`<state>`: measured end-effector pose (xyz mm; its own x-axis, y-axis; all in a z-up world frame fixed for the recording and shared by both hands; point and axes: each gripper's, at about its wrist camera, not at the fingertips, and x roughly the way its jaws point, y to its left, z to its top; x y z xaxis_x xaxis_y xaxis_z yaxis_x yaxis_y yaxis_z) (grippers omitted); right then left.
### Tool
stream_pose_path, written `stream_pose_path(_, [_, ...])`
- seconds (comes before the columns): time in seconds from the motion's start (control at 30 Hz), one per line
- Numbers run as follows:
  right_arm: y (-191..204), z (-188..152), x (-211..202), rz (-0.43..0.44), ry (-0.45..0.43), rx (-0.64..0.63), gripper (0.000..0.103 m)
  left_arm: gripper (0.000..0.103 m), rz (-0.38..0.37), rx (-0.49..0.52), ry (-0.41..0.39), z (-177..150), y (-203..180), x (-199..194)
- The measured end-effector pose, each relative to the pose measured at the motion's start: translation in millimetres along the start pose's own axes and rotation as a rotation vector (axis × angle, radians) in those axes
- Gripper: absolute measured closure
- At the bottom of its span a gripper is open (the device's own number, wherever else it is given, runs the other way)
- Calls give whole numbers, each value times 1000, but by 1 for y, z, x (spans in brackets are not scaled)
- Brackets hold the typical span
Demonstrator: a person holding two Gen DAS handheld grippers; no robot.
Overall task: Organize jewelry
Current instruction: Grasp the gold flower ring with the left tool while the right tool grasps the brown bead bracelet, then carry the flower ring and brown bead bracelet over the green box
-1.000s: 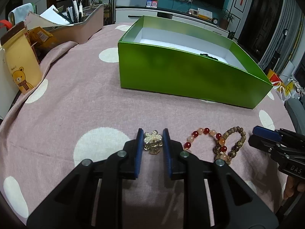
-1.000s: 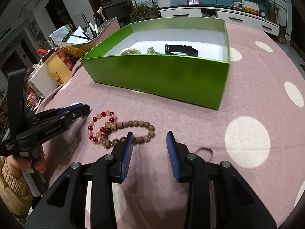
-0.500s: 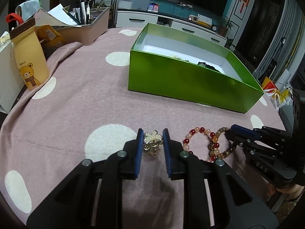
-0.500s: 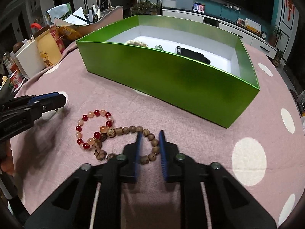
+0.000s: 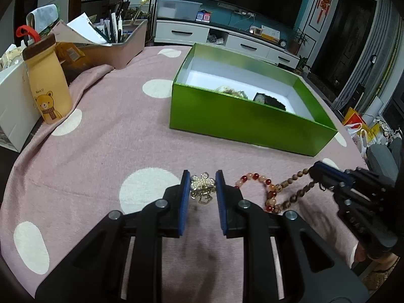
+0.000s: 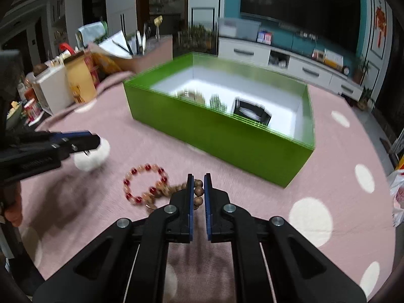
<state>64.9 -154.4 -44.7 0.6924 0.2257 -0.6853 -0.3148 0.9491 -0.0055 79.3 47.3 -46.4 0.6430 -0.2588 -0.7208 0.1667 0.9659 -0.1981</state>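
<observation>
My left gripper (image 5: pixel 202 180) is shut on a pearl flower brooch (image 5: pixel 202 186) and holds it above the pink cloth. My right gripper (image 6: pixel 197 184) is shut on a brown wooden bead bracelet (image 6: pixel 198 192), lifting one end; it also shows in the left wrist view (image 5: pixel 294 185). A red and peach bead bracelet (image 6: pixel 145 185) lies on the cloth beside it, touching the wooden one. The green box (image 5: pixel 242 118) stands behind, holding a pale bracelet (image 5: pixel 229 91) and a black watch (image 6: pixel 252 112).
A bear-print yellow carton (image 5: pixel 46 85) and a white box (image 5: pixel 12 106) stand at the table's left edge. A pink tray with pens and papers (image 5: pixel 116 45) sits at the back left. The spotted pink tablecloth (image 5: pixel 101 151) covers the round table.
My right gripper has closed on the wooden bracelet and lifted its end. My left gripper has risen and pulled back with the brooch in it.
</observation>
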Motion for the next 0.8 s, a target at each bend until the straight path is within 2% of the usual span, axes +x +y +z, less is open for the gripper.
stream_pose_path(0.4, [0, 16, -43, -14, -123, -8, 96, 83, -16, 16, -51, 6, -9, -26])
stream_pose_path(0.8, [-7, 26, -69, -35, -199, 6, 96, 83, -34, 37, -91, 16, -20, -41])
